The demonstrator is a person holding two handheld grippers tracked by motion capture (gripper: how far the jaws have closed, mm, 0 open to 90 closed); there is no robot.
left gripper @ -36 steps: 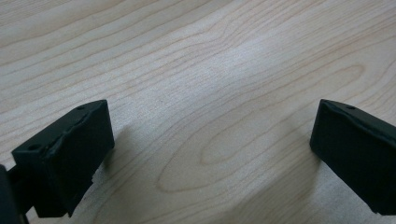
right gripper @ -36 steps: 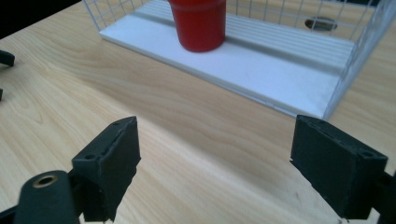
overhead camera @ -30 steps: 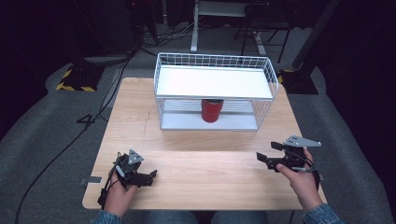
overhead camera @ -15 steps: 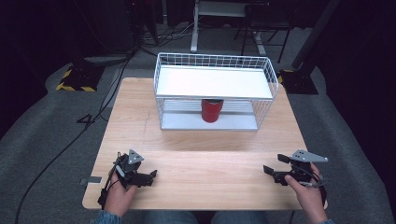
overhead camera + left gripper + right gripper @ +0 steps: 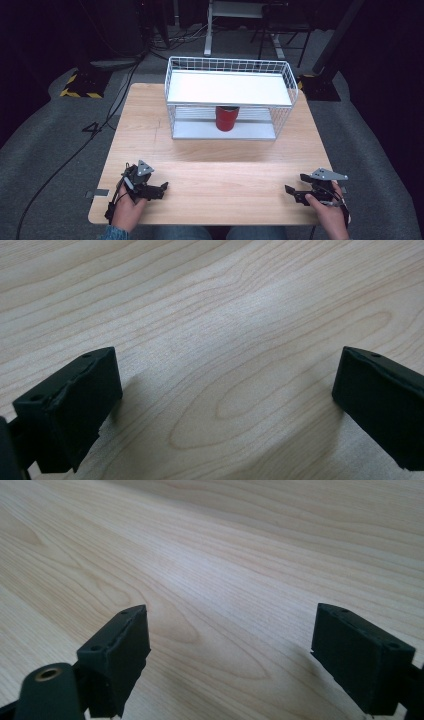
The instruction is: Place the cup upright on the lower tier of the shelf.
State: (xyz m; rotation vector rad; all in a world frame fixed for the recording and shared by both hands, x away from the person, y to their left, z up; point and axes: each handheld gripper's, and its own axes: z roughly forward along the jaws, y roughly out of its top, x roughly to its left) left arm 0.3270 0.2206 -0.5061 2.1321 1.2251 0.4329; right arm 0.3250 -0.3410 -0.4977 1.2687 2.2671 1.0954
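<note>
Wooden table [image 5: 215, 165] bears 1 wire rack [image 5: 229, 100], 1 red cup [image 5: 227, 118], 2 tongs

Wooden table [image 5: 210, 175]: wire rack [image 5: 229, 100] at rear; red cup [image 5: 227, 118] apparently inside.

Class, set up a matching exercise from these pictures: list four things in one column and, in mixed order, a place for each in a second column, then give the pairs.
Things:
1. red cylindrical cup
2. white wire-mesh rack
3. left claw
4. right claw

Places:
A. near table edge, right corner
B. far half of the light wooden table
C. lower shelf, under the white board
D. near table edge, left corner

Pairs: 1-C, 2-B, 3-D, 4-A
</note>
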